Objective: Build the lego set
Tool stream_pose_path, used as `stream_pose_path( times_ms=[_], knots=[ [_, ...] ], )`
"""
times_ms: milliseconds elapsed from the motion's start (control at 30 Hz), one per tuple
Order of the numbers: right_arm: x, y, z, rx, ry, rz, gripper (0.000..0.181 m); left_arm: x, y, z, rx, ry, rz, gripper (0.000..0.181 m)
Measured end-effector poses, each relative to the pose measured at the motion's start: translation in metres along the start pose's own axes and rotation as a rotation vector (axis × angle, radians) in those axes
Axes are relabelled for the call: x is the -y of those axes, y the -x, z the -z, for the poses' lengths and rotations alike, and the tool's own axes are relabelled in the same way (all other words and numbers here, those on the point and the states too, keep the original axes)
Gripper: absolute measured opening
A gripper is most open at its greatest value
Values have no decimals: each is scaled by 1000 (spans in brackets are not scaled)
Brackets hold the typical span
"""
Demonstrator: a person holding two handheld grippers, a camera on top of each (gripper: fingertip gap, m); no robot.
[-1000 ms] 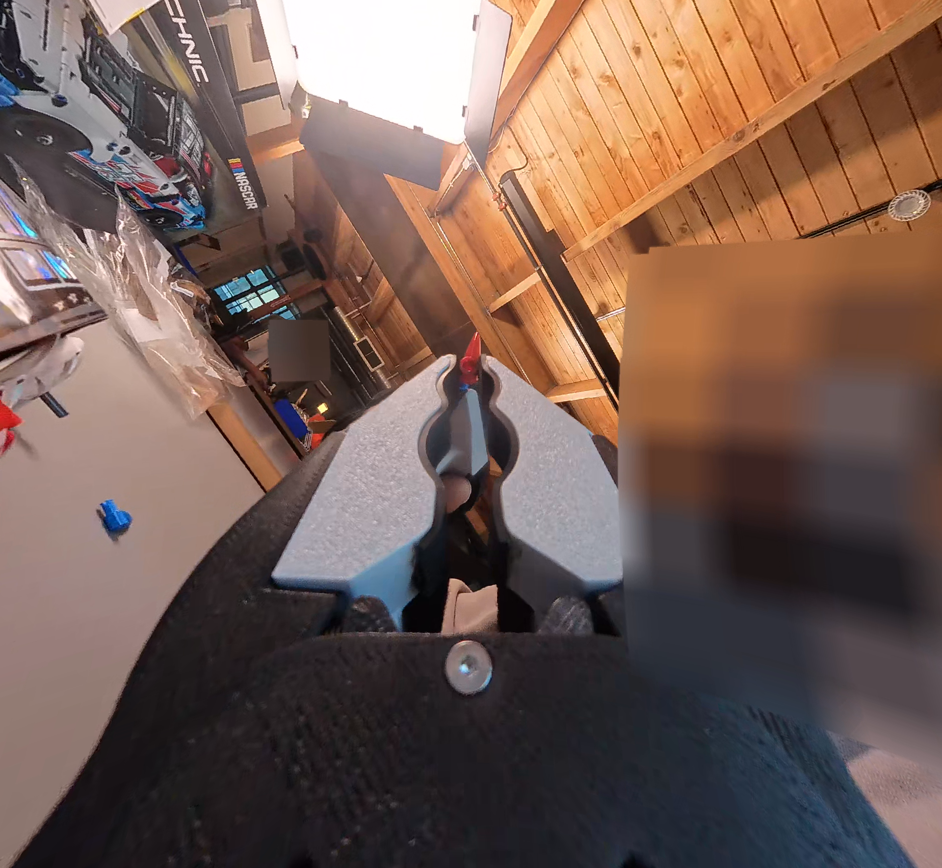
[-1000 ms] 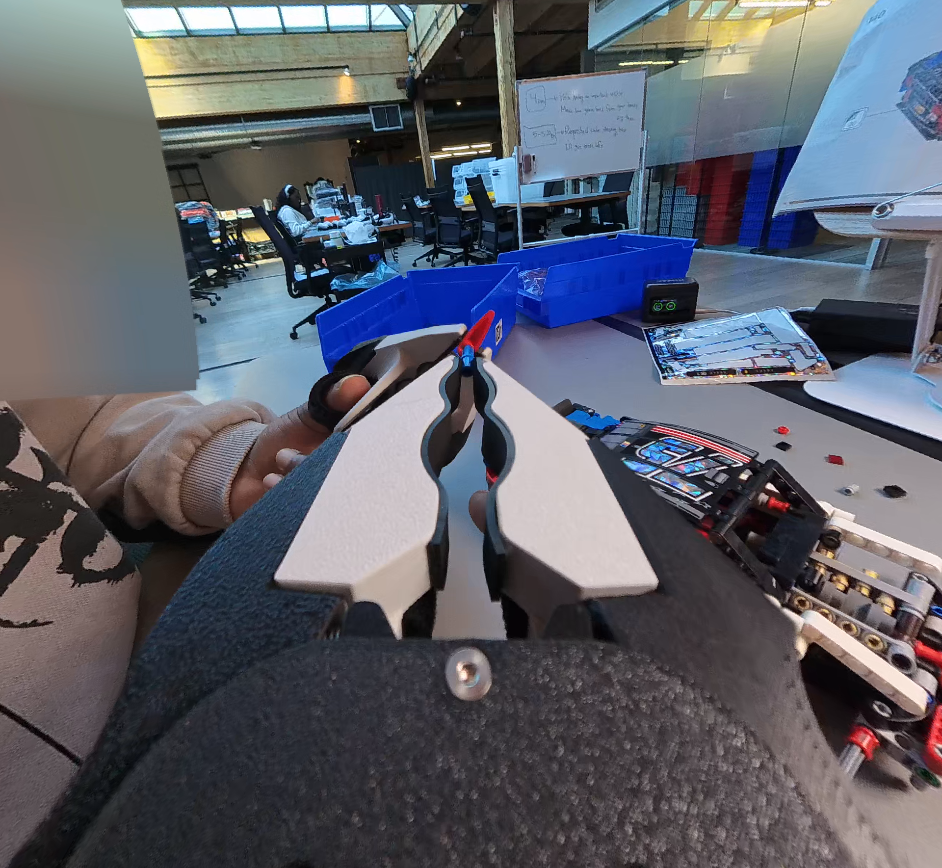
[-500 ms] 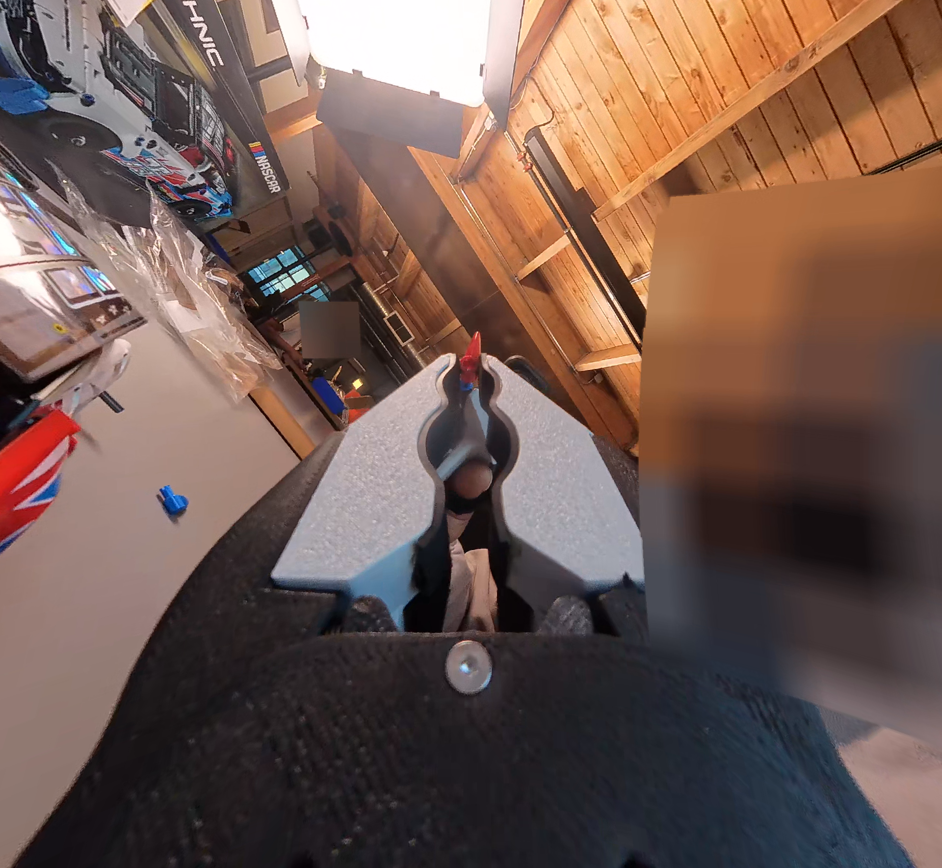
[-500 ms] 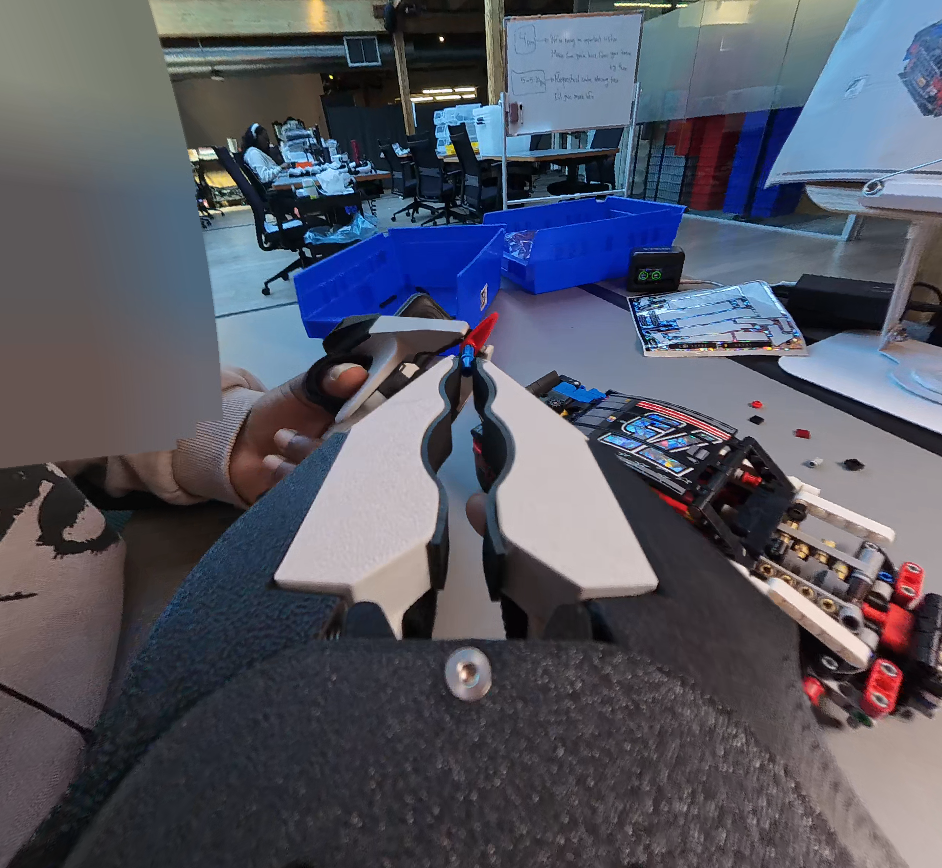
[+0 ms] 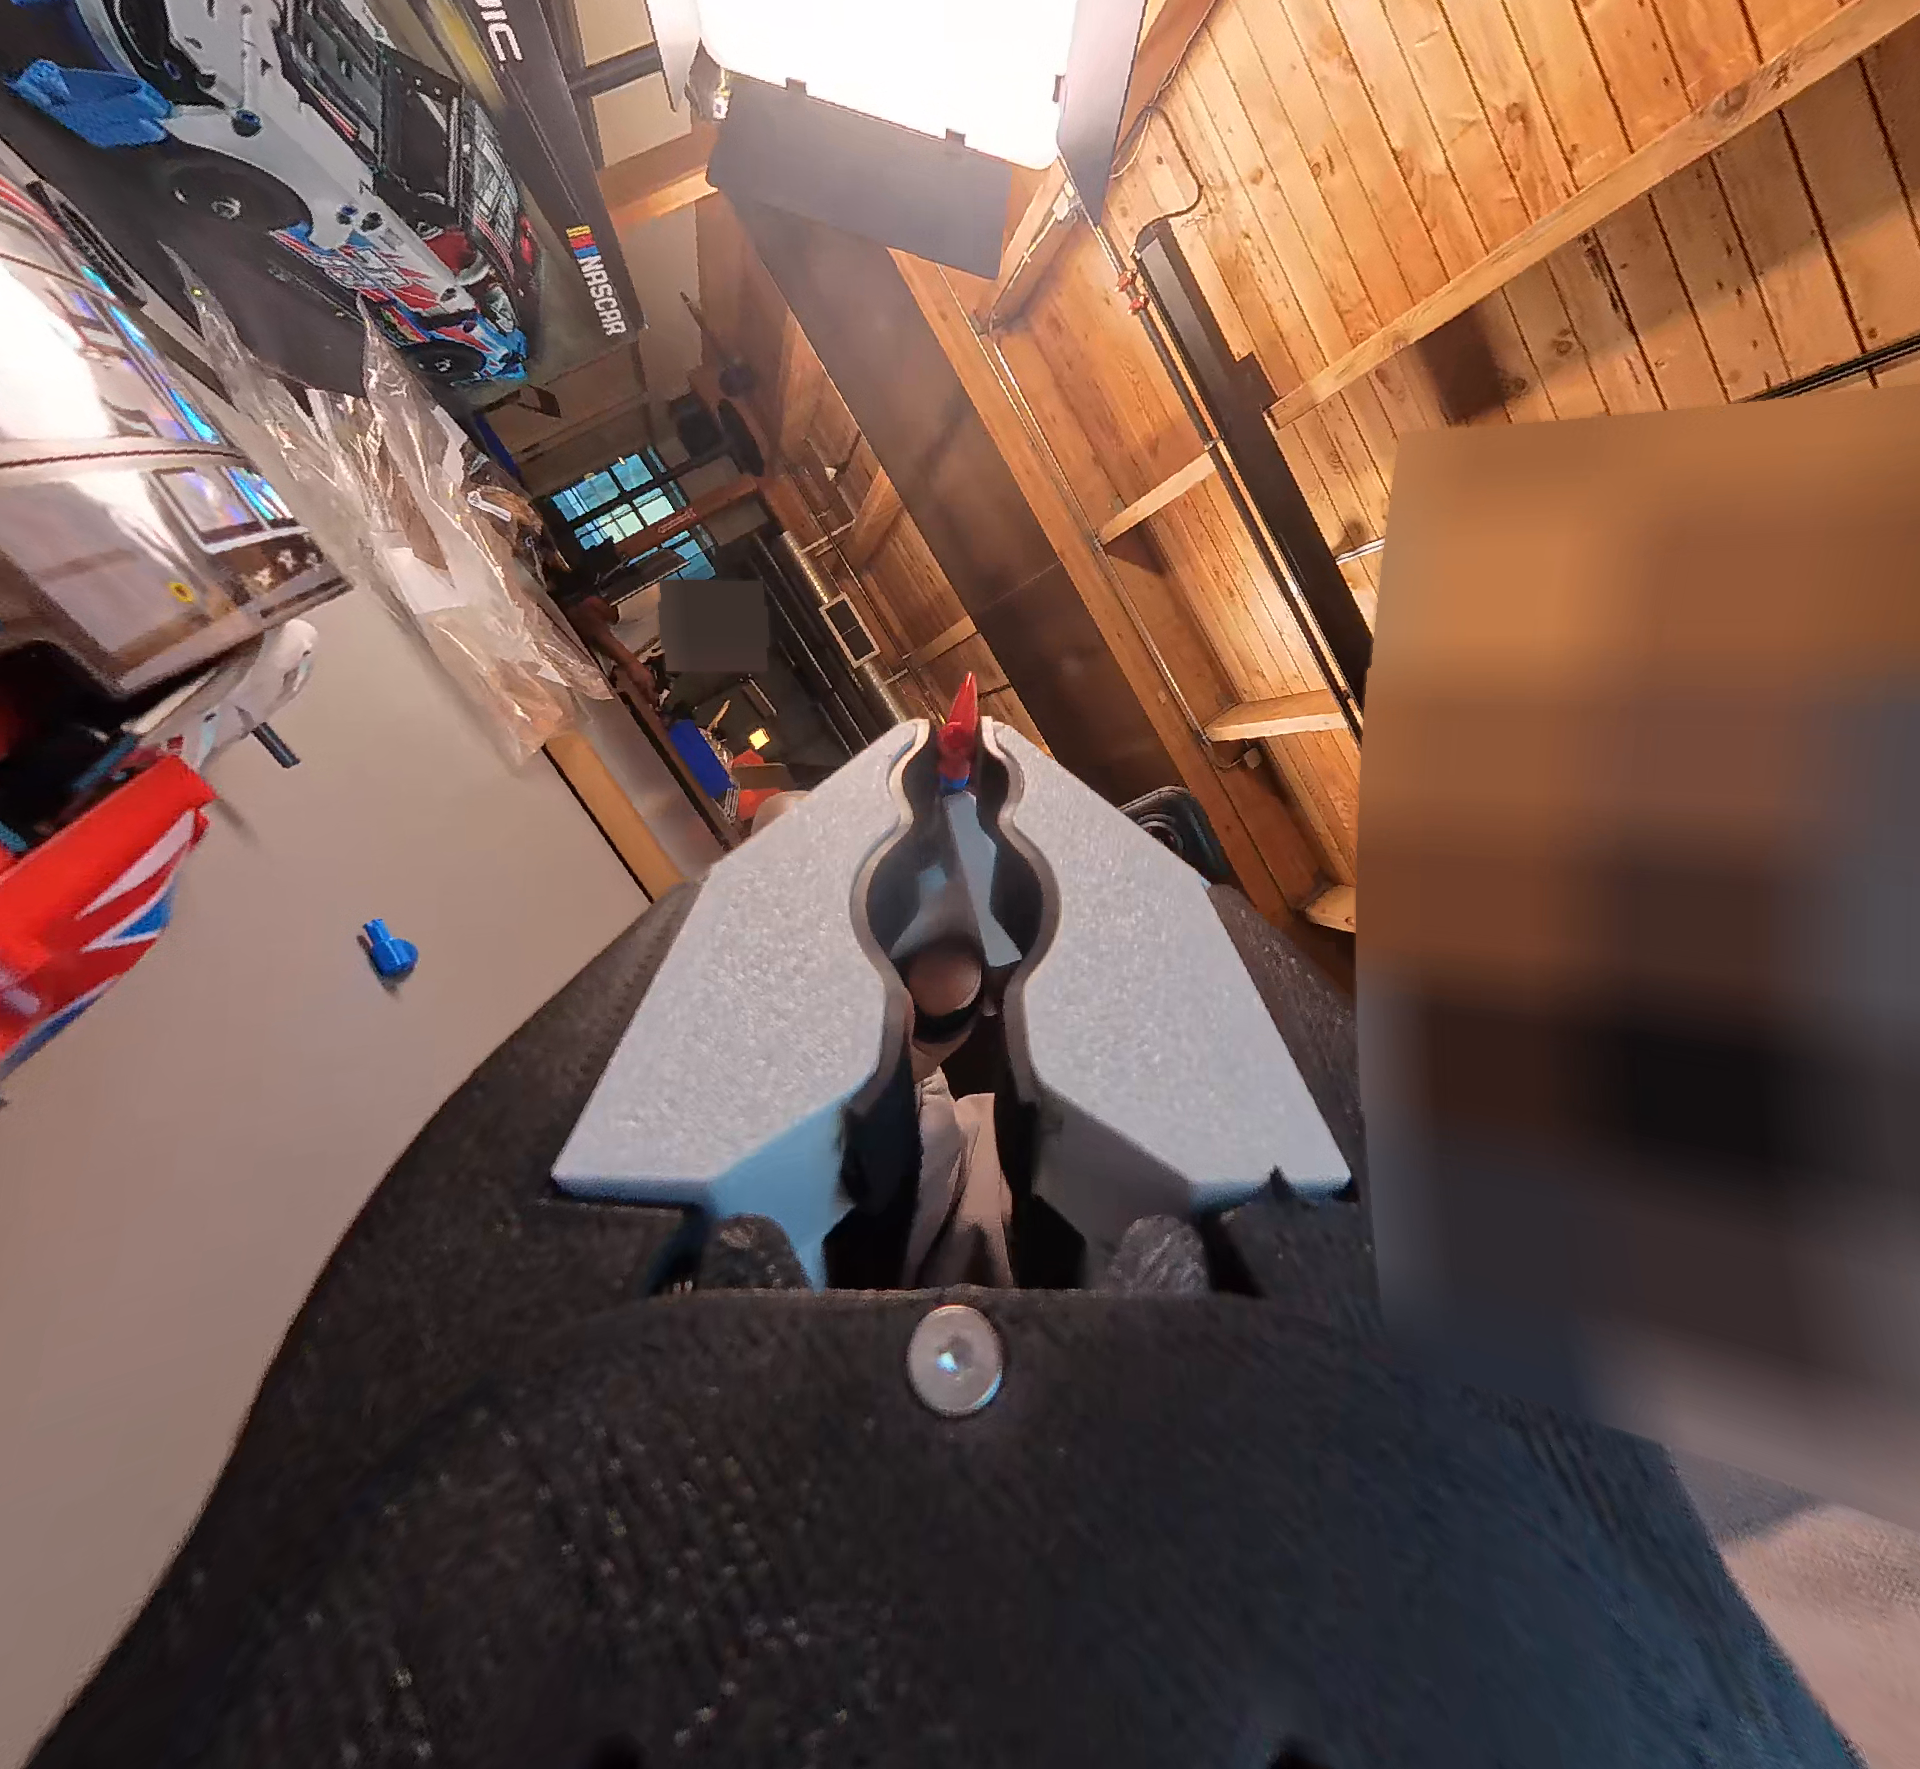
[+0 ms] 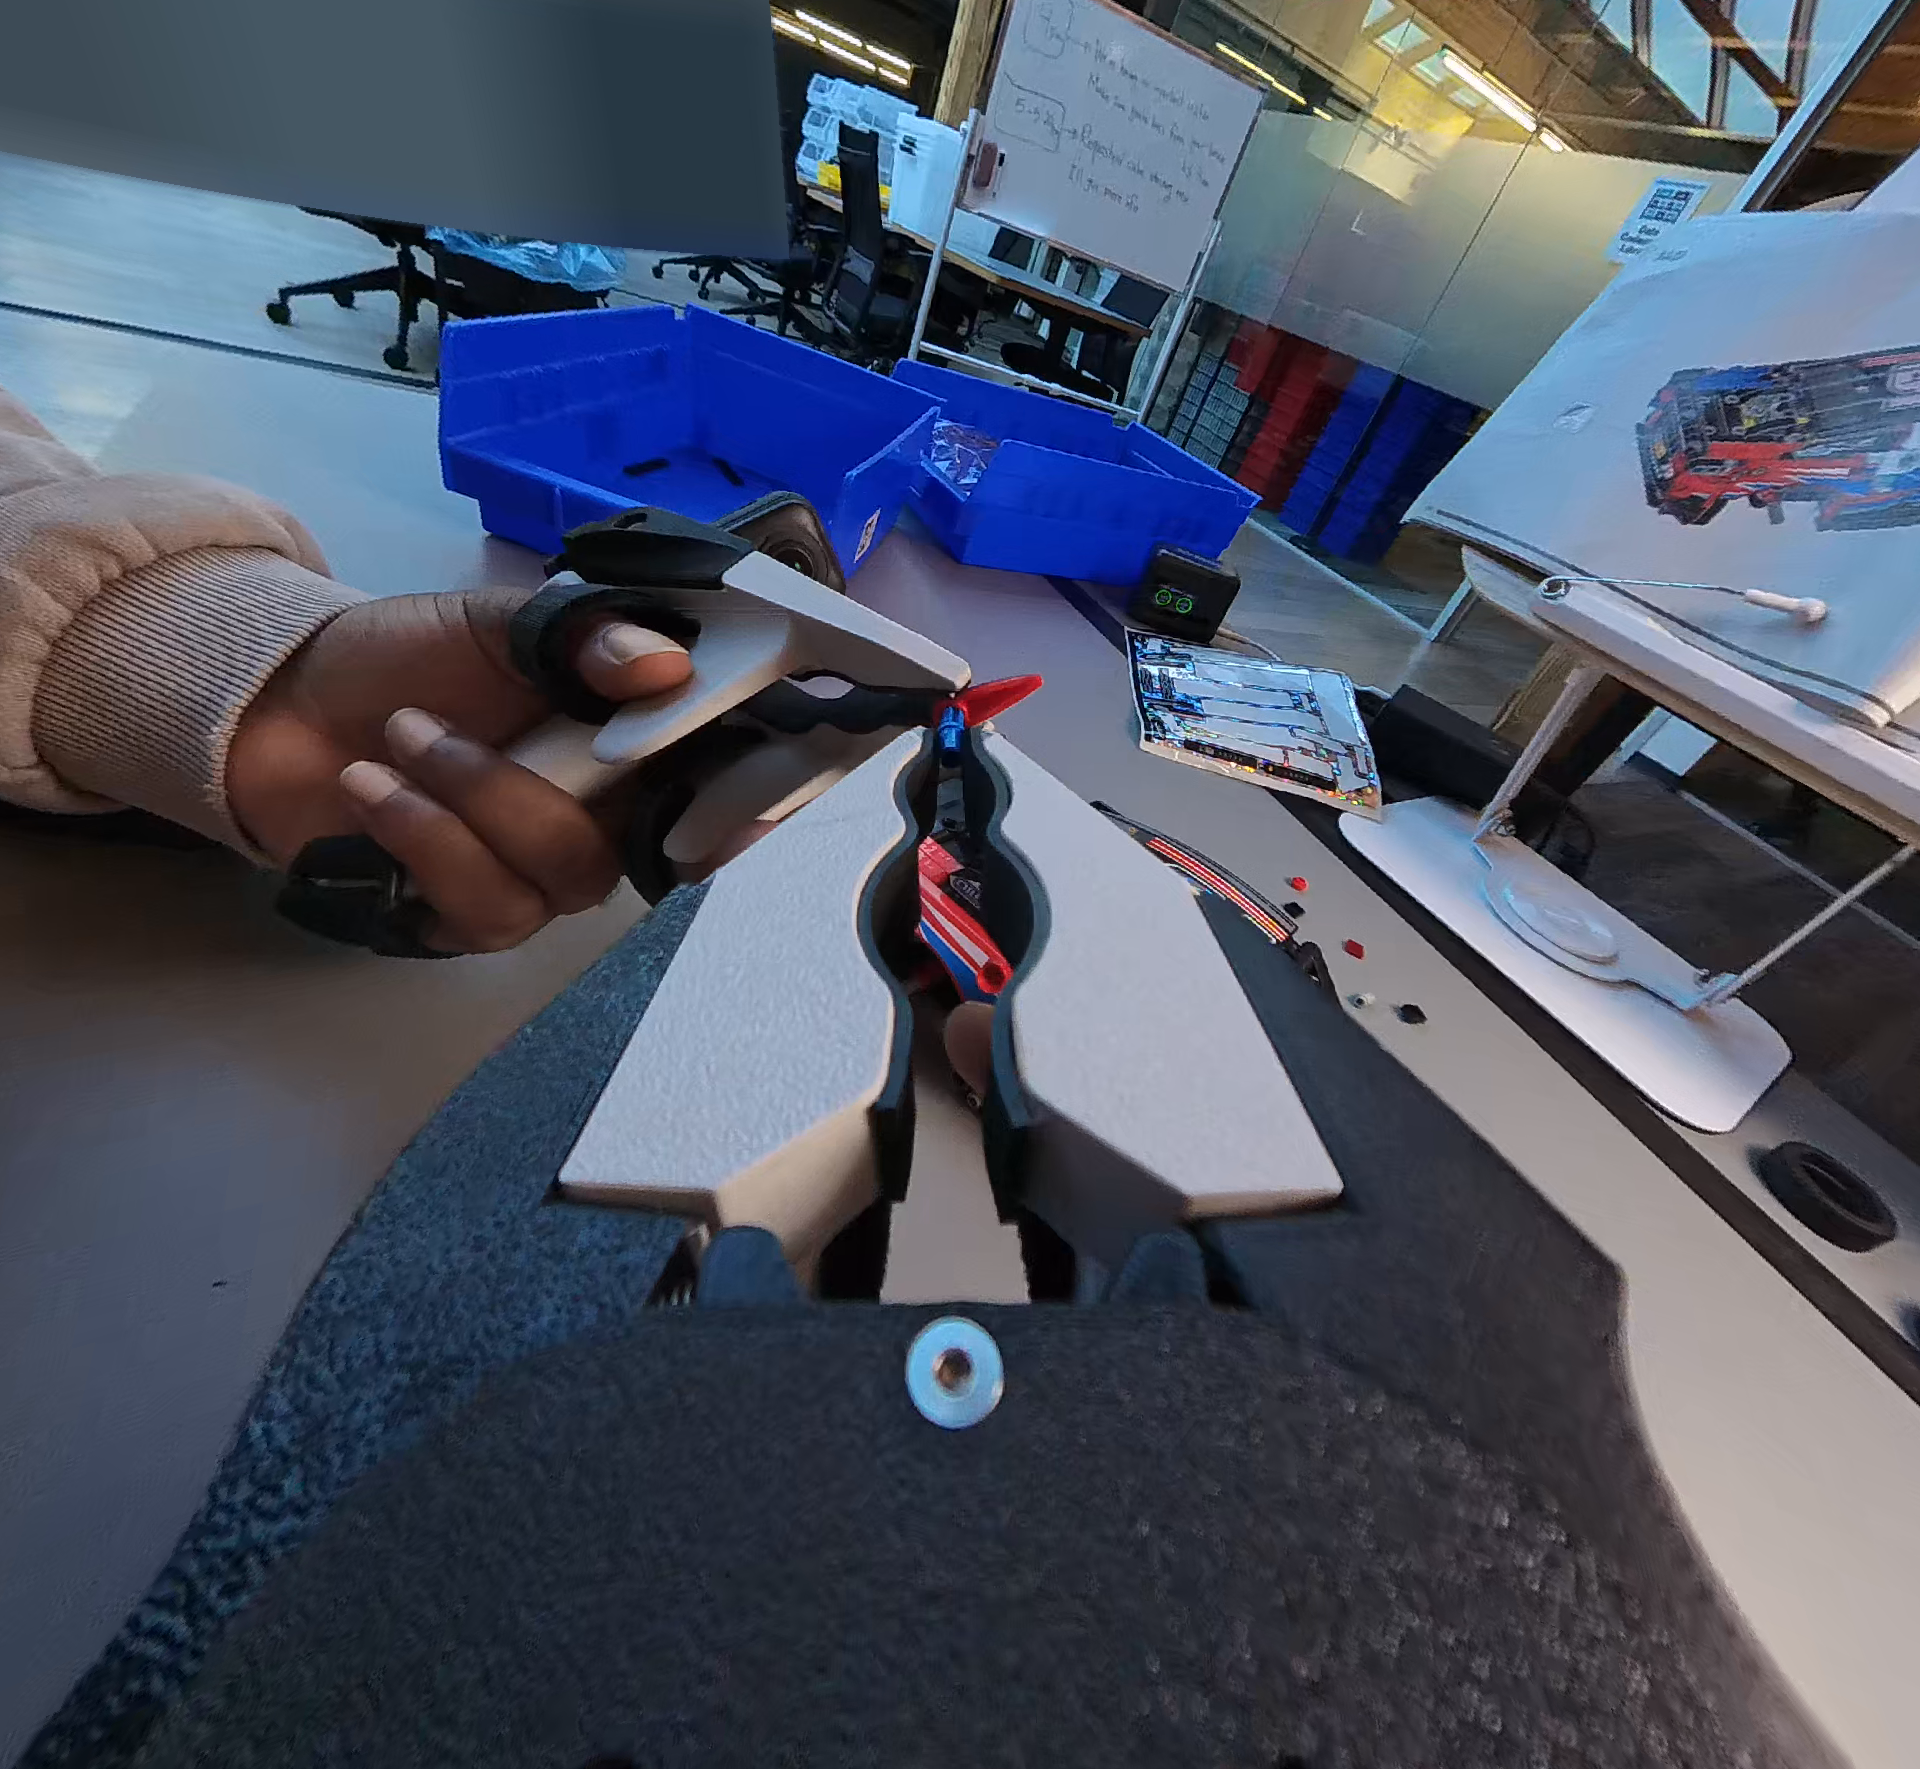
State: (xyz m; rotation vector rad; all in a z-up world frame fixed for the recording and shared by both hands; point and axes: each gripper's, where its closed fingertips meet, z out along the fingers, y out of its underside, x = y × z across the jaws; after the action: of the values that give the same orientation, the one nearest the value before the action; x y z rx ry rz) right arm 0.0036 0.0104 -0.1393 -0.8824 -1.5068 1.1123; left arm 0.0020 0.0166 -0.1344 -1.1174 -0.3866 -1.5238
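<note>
A small red pointed piece [image 6: 992,696] on a blue pin [image 6: 948,739] is pinched between both grippers, held above the table. My right gripper [image 6: 951,743] is shut on the blue pin end. My left gripper [image 6: 961,685], held by a hand [image 6: 457,753], comes in from the left and is shut on the red piece. In the left wrist view the left gripper [image 5: 958,745] is shut with the red piece [image 5: 961,706] poking out past its tips. The part-built Lego car [image 6: 961,924] lies on the table behind my right gripper; its red side shows at the left [image 5: 94,872].
Two blue bins [image 6: 665,431], a sticker sheet [image 6: 1257,722] and an instruction booklet on a white stand [image 6: 1704,431] stand beyond. Small loose pieces [image 6: 1351,947] and a black tyre [image 6: 1823,1194] lie at right. A blue piece [image 5: 390,950], plastic bags [image 5: 457,556] and the set box [image 5: 312,109] are at left. The grippers are tip to tip, or close to it.
Both grippers stay shut on the red-and-blue piece. The right wrist view has tilted and the car has slid mostly behind my right gripper. The car's red side has come into the left wrist view.
</note>
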Motion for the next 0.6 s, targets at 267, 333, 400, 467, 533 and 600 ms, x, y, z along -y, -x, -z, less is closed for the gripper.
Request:
stream_pose_path(
  times_ms=[267,333,400,467,533,600],
  knots=[
    [-3,0,-3,-49,5,50,1,-1,4,2,53,9,-21,5],
    [-3,1,-3,-61,2,64,1,-1,5,3,67,12,-36,5],
    [-4,1,-3,-57,-3,49,1,-2,5,3,72,10,-36,4],
    [-4,1,-3,-61,-14,41,1,-2,5,3,75,5,-38,5],
    [-3,1,-3,-68,-32,41,1,-2,4,3,65,1,-33,5],
    [-2,2,-3,-62,-53,23,2,-2,3,3,50,-3,-21,5]
  ],
)
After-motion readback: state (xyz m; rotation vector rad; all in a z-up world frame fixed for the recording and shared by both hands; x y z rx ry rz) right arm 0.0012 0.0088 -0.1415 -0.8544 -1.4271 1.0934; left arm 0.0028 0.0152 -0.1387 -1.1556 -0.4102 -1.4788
